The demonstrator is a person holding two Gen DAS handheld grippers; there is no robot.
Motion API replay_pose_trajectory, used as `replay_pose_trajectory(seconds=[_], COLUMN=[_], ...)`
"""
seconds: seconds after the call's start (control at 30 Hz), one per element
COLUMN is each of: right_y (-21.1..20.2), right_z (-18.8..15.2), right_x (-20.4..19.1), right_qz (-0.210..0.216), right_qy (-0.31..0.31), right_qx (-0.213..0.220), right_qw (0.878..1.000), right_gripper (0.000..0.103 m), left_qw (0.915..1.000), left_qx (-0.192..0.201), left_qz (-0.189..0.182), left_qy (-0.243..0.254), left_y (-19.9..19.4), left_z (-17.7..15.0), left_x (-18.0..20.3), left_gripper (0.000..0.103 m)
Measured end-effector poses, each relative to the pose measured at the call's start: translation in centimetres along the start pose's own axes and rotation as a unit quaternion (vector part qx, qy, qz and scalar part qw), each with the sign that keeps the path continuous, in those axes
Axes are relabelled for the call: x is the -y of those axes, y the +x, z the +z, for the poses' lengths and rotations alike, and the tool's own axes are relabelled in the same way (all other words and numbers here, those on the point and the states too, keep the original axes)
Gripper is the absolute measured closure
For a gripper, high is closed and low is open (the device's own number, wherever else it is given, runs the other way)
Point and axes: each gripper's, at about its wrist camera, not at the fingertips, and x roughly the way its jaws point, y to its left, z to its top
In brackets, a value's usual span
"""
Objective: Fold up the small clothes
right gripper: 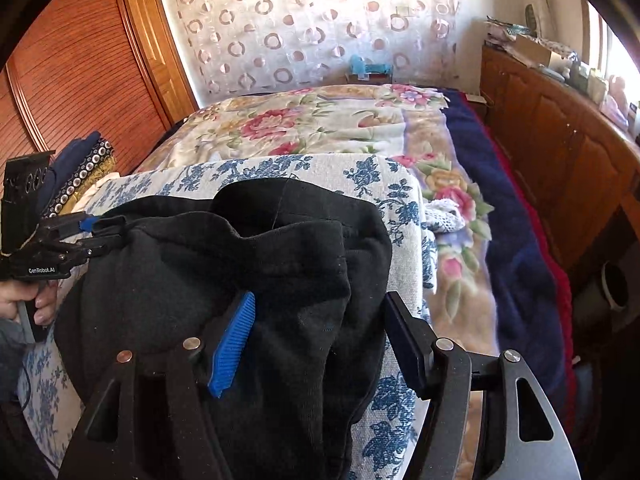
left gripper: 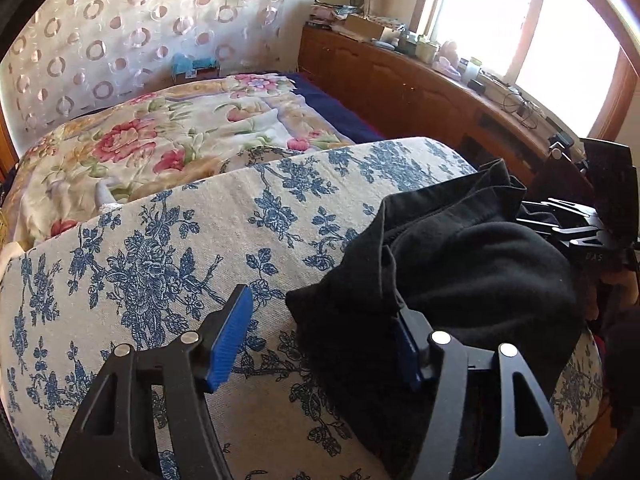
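Your left fingers (left gripper: 320, 344) and right fingers (right gripper: 320, 344) stand apart over the black garment (right gripper: 256, 264), bunched on the blue-flowered cloth (left gripper: 168, 248); closing now could pinch several layers together.

Both grippers are black, with cut-out triangular arms, round silver pins at the pivots and ribbed blue pads on the fingers. The left gripper (left gripper: 320, 344) bears white "GenRobot.AI" lettering on its body, seen from the right wrist. The right gripper (right gripper: 320, 344) shows faint "DAS" lettering. A hand (right gripper: 30, 304) wraps a grey handle.
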Motion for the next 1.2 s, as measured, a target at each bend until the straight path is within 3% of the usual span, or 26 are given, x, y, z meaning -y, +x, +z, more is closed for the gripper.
replay_pose_trajectory(seconds=[0.1, 0.2, 0.33, 0.37, 0.47, 0.87, 1.2], right_y=[0.3, 0.3, 0.3, 0.4, 0.0, -6.8, -9.3], right_z=[-0.1, -0.2, -0.5, -0.6, -0.6, 0.1, 2.1], right_x=[-0.1, -0.2, -0.6, -0.7, -0.8, -4.7, -11.6], right_qz=[0.003, 0.010, 0.040, 0.046, 0.044, 0.014, 0.035], right_qy=[0.000, 0.000, -0.005, -0.010, -0.024, -0.062, -0.130], right_qx=[-0.002, -0.002, -0.007, -0.010, -0.005, 0.089, 0.146], right_qw=[1.000, 1.000, 0.999, 0.999, 0.999, 0.994, 0.980], right_gripper=[0.037, 0.046, 0.074, 0.082, 0.088, 0.091, 0.091], left_qw=[0.9997, 0.9985, 0.9975, 0.9975, 0.9970, 0.9867, 0.9767], left_qx=[-0.003, -0.008, 0.000, 0.002, 0.027, 0.133, 0.211], left_qz=[-0.024, -0.052, -0.068, -0.069, -0.072, -0.093, -0.038], left_qy=[-0.006, -0.017, -0.018, -0.016, -0.012, 0.002, -0.002], left_y=[0.0, 0.1, -0.5, -0.7, -2.3, -12.4, -21.0], left_z=[0.0, 0.0, 0.0, 0.0, 0.0, -0.7, -2.5], left_x=[0.1, 0.3, 0.7, 0.8, 1.5, 3.4, -0.2], left_gripper=[0.054, 0.071, 0.086, 0.087, 0.088, 0.089, 0.089])
